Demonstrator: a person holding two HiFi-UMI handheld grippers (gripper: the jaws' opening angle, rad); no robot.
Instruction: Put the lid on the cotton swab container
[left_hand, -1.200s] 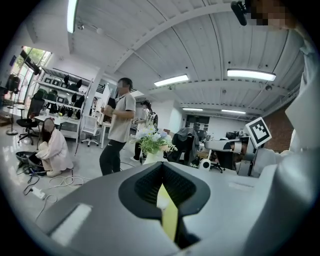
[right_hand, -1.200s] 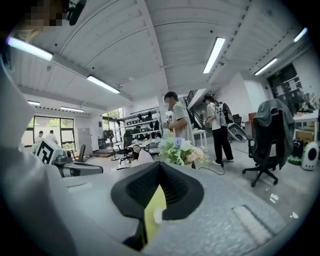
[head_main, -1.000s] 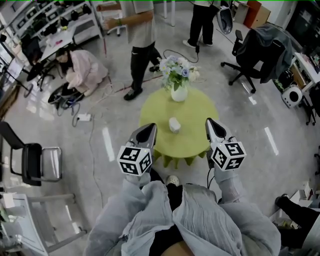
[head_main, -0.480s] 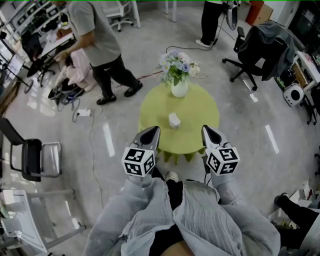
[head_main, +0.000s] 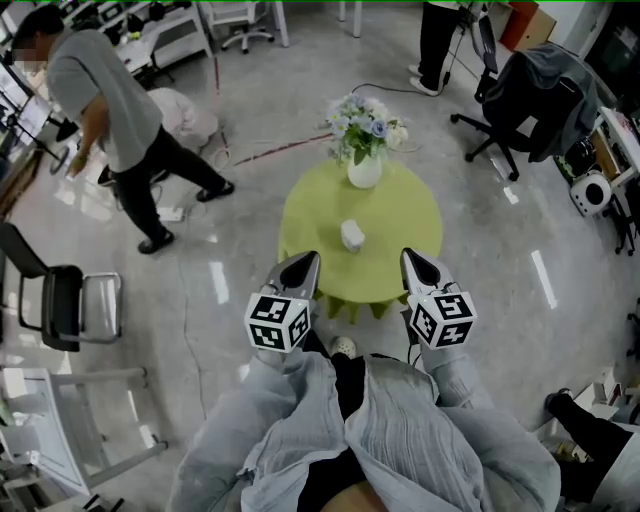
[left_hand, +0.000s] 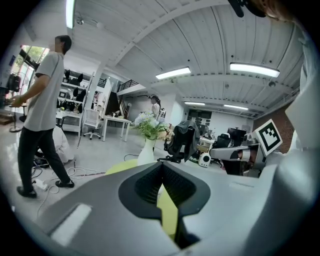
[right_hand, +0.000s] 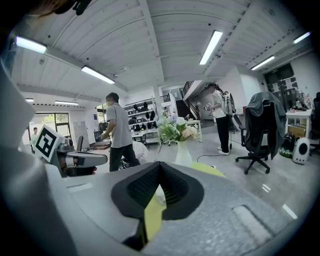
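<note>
Head view looks steeply down on a round yellow-green worktop (head_main: 400, 225) on a glossy grey floor. The cotton swab container (head_main: 352, 235), small and white, stands near the worktop's middle; whether its lid is on is too small to tell. A white vase of flowers (head_main: 364, 170) stands at the far edge, well apart from the container. The left gripper (head_main: 303, 262) and the right gripper (head_main: 412, 258) hang over the near edge on either side of the container, neither touching it, each with its marker cube near the person's grey sleeves. Left gripper view shows its fingers closed tip to tip on nothing, with a strip of yellow worktop showing through the hollow behind the tips. Right gripper view shows the same: fingers closed and empty, with a small white shape, probably the container (right_hand: 160, 195), in the gap. A person in a grey shirt (head_main: 105, 90) stands at the far left and a black office chair (head_main: 525, 95) at the far right.
</note>
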